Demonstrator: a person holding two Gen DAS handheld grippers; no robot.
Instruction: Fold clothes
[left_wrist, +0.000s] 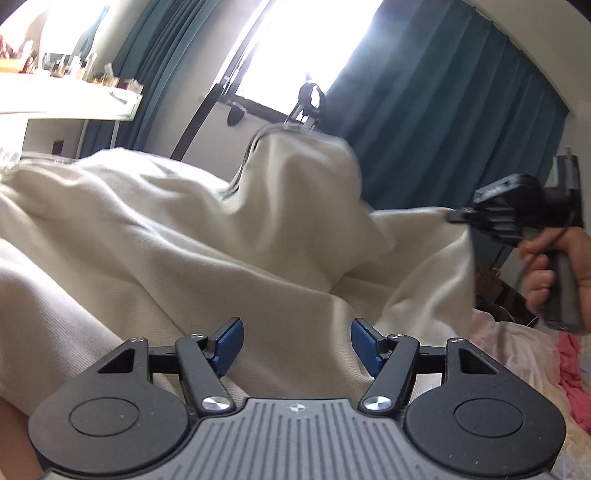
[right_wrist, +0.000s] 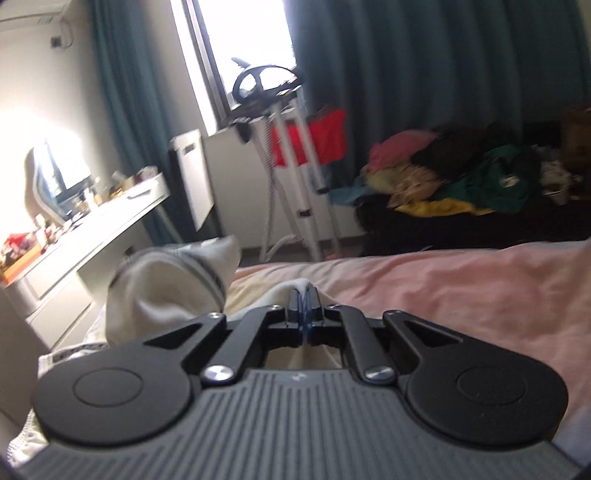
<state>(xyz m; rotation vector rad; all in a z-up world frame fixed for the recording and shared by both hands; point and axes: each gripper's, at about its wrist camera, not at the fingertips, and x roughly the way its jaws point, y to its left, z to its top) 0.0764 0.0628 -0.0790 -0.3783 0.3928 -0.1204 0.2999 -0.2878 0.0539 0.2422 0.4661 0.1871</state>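
A cream knit garment (left_wrist: 184, 236) lies rumpled across the bed and fills the left wrist view. My left gripper (left_wrist: 297, 345) is open just above the cloth, its blue pads (left_wrist: 231, 343) apart, holding nothing. My right gripper (right_wrist: 304, 314) is shut on an edge of the cream garment (right_wrist: 162, 295) and holds it lifted. The right gripper also shows in the left wrist view (left_wrist: 461, 218) at the right, pinching the garment's raised edge, with the hand on its handle.
A pink bedsheet (right_wrist: 443, 288) covers the bed. A white dressing table (right_wrist: 110, 218) with small items stands at the left. A white stand with red cloth (right_wrist: 306, 140) is by the window. A heap of clothes (right_wrist: 461, 177) lies at the right.
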